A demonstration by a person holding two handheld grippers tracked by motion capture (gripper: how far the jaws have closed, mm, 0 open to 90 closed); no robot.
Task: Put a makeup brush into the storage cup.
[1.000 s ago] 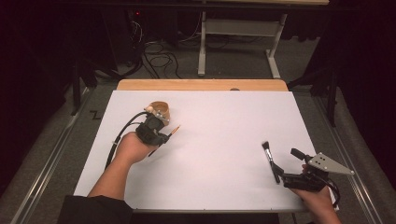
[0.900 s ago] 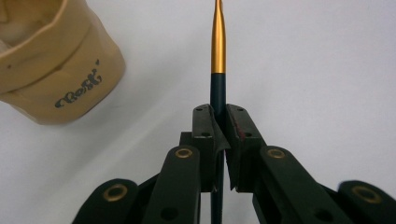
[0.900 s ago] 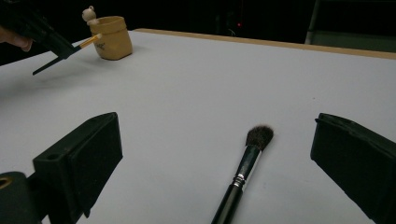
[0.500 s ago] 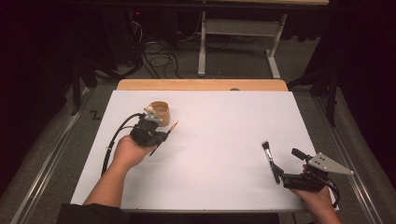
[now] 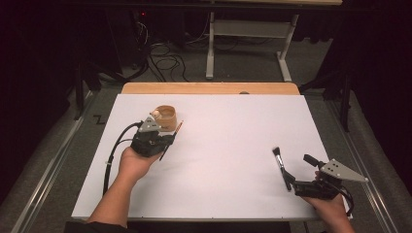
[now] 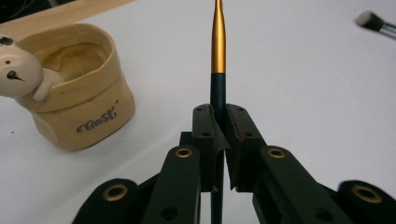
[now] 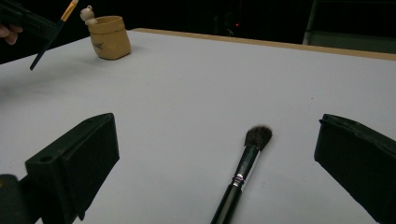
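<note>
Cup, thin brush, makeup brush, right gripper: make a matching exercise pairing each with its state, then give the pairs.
1. cup
2. thin brush
3. makeup brush
4. right gripper

A. lying flat on the table
B. clamped between shut jaws
C. standing upright near the left gripper
D. jaws wide open

Pairs: 1-C, 2-B, 3-A, 4-D

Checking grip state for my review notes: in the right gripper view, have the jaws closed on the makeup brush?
No: the right hand-held gripper has its jaws standing wide apart, and the makeup brush lies loose on the table between them.
</note>
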